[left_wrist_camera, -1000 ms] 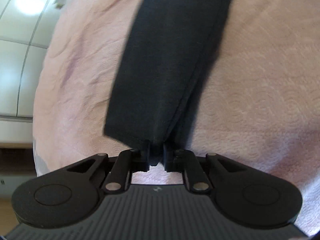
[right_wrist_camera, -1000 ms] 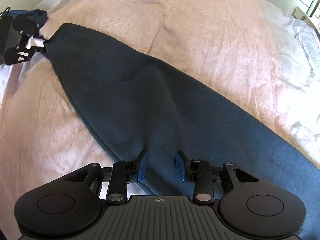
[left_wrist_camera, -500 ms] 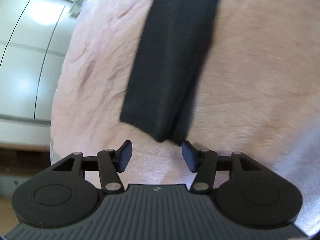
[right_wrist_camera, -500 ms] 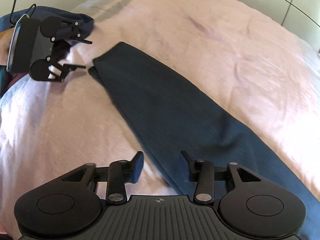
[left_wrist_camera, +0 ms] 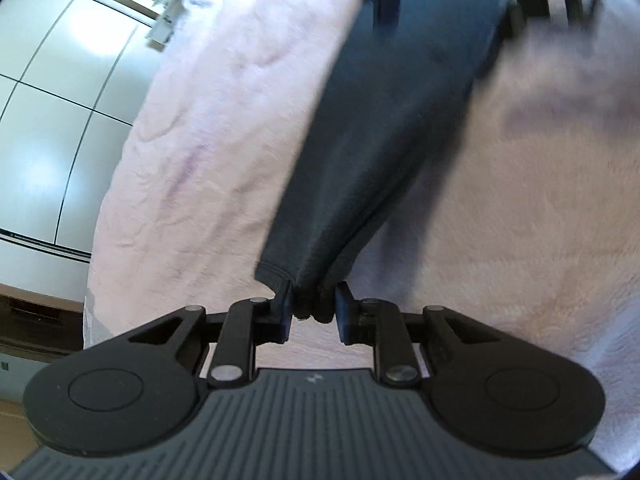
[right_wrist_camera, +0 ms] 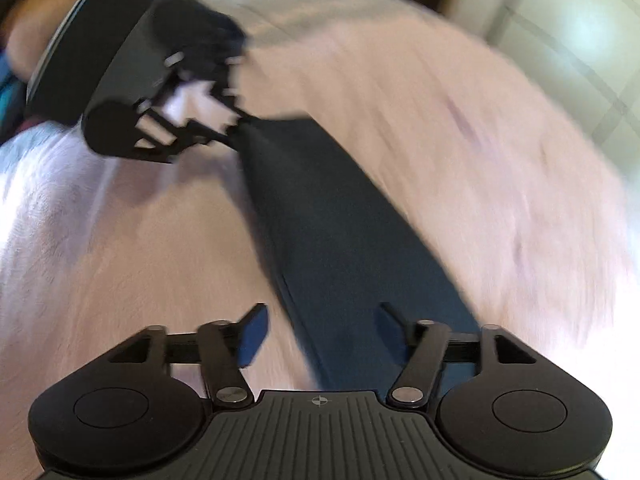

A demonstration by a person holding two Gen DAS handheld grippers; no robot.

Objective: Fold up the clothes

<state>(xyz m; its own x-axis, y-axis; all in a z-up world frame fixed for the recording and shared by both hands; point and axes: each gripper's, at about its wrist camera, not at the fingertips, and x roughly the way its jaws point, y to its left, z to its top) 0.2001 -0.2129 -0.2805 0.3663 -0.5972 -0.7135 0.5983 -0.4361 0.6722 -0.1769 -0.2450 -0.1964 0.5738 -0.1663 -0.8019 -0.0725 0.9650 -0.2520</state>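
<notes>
Garment [left_wrist_camera: 360, 168] long, dark, stretched over our pink blanket [left_wrist_camera: 192, 184] | left gripper [left_wrist_camera: 311, 309] pinches its near end | right gripper [right_wrist_camera: 320, 330] hangs wide above its other end | pale cabinets [left_wrist_camera: 44, 112] far left

you're in a home, a bedroom by the look of it. a bed [left_wrist_camera: 224, 168] under a soft pink blanket [right_wrist_camera: 460, 152] fills most of both views. along the left in the left wrist view you see pale panelled wardrobe doors [left_wrist_camera: 52, 92], glossy and catching window light. a strip of wood floor [left_wrist_camera: 10, 412] shows in the low corner.
</notes>
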